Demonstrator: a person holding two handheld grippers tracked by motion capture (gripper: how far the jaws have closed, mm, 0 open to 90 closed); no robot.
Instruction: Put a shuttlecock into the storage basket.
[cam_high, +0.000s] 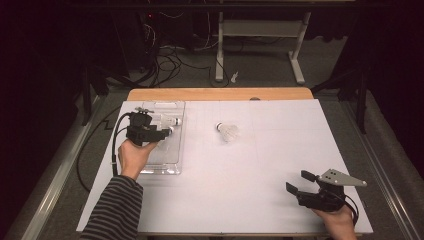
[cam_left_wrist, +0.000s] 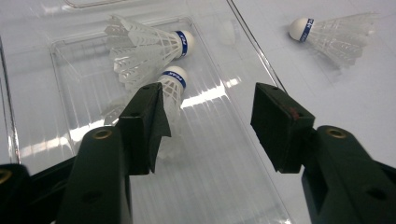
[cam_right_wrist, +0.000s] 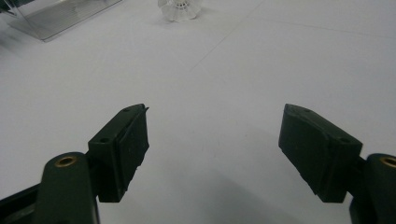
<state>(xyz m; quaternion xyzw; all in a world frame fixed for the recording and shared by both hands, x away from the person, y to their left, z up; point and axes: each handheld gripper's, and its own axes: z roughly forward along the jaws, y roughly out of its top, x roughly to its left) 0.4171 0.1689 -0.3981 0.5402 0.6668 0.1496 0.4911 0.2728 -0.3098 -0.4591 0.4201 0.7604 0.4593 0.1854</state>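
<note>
- Left tongs (cam_left_wrist: 208, 100) hang open over a clear plastic tray (cam_left_wrist: 224, 186) holding two shuttlecocks (cam_left_wrist: 144, 46), the nearer possibly brushing one jaw.
- Right tongs (cam_right_wrist: 215, 140) rest open, empty, above the white worktop (cam_right_wrist: 243, 60).
- A third shuttlecock (cam_high: 229, 131) lies mid-worktop.

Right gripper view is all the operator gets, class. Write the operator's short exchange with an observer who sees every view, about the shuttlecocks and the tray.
Operator: Past my right gripper I see a loose shuttlecock on the white table and a corner of the clear tray. Is anything in that tray?
Observer: Yes, two: a far shuttlecock and a near shuttlecock, lying side by side, blue-banded corks pointing the same way.
Operator: Where is the left gripper?
Observer: The left gripper is over the tray with its jaws open. The near shuttlecock lies by one jaw and is not gripped.
</note>
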